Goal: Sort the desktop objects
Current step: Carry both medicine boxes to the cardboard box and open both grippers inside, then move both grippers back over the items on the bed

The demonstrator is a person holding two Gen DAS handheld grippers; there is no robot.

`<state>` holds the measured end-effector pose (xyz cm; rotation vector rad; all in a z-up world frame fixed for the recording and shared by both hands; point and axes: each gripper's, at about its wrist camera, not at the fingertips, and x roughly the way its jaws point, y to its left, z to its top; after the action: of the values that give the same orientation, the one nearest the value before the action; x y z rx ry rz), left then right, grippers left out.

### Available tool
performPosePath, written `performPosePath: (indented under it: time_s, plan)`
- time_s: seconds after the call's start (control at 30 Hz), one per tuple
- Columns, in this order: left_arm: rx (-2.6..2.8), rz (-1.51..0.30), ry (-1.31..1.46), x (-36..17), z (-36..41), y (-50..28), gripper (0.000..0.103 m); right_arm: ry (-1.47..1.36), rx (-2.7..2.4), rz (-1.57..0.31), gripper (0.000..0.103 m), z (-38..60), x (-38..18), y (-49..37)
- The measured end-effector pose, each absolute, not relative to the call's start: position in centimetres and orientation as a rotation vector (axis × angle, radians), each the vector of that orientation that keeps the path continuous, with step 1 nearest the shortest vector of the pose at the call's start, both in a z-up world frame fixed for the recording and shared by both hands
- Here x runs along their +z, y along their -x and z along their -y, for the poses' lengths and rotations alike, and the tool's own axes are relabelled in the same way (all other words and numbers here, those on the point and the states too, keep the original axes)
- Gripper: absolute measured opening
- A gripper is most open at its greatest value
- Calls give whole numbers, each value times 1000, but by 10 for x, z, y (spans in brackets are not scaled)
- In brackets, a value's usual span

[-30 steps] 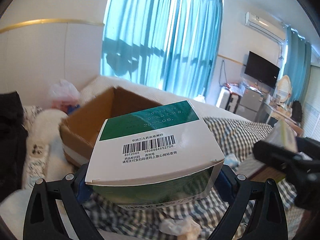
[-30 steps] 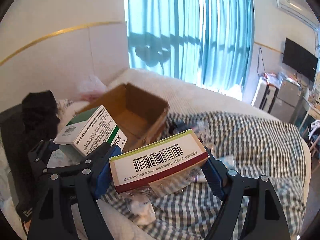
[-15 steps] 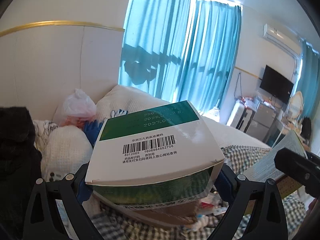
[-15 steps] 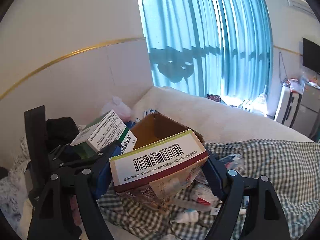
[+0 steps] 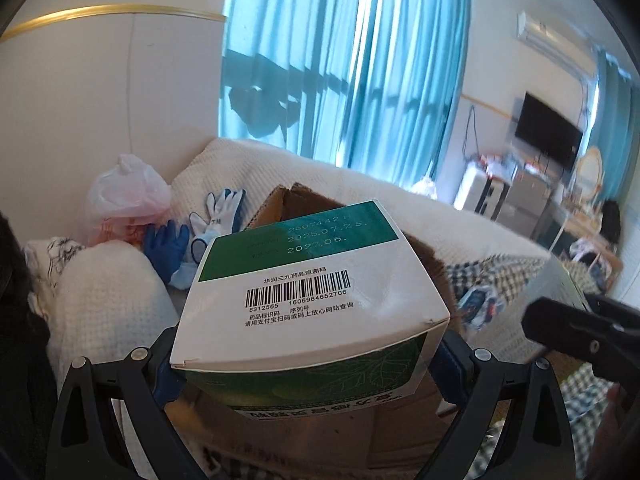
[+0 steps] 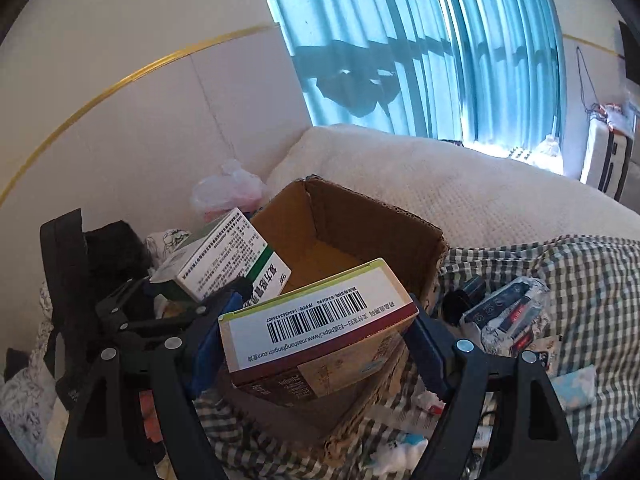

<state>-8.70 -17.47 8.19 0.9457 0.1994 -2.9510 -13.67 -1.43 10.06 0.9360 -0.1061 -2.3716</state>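
Note:
My left gripper [image 5: 308, 364] is shut on a green and white medicine box [image 5: 308, 292] with a barcode on top. It hangs over the near left rim of an open cardboard box [image 5: 424, 256]. In the right wrist view that same green and white medicine box [image 6: 228, 256] shows at the cardboard box's left edge, with the left gripper [image 6: 192, 312] under it. My right gripper [image 6: 320, 340] is shut on a red and cream medicine box [image 6: 316, 320], held over the near edge of the cardboard box [image 6: 360, 224], whose brown inside is bare.
The cardboard box sits on a bed with a checked cloth [image 6: 592, 280] and a cream blanket [image 6: 440, 184]. Small packets [image 6: 508, 312] lie scattered right of it. Blue and white gloves [image 5: 200, 232] and a pink plastic bag [image 5: 124, 200] lie behind, by the white wall.
Both grippers have carried their medicine boxes closer to the cardboard box, which now fills more of both views. The grips on the boxes are unchanged.

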Motion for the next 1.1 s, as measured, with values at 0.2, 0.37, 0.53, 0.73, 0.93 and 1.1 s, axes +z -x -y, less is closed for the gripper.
performPosePath:
  time_s: [0.2, 0.37, 0.53, 0.73, 0.93, 1.1]
  plan:
    - [-2890, -126, -984, 70, 168, 116, 99, -966, -2421, 93, 79, 22, 82, 175]
    - [-2843, -100, -944, 63, 172, 120, 101, -979, -2453, 121, 82, 23, 73, 197]
    - [-2843, -69, -939, 60, 169, 119, 103, -976, -2476, 175, 94, 13, 76, 201]
    - [-2836, -85, -970, 55, 169, 115, 103, -918, -2524, 140, 94, -8, 94, 173]
    - [-2878, -235, -794, 76, 165, 80, 103, -827, -2646, 144, 98, -45, 118, 127]
    - [-2911, -334, -577, 114, 156, 42, 103, -577, -2841, 110, 103, -73, 152, 71]
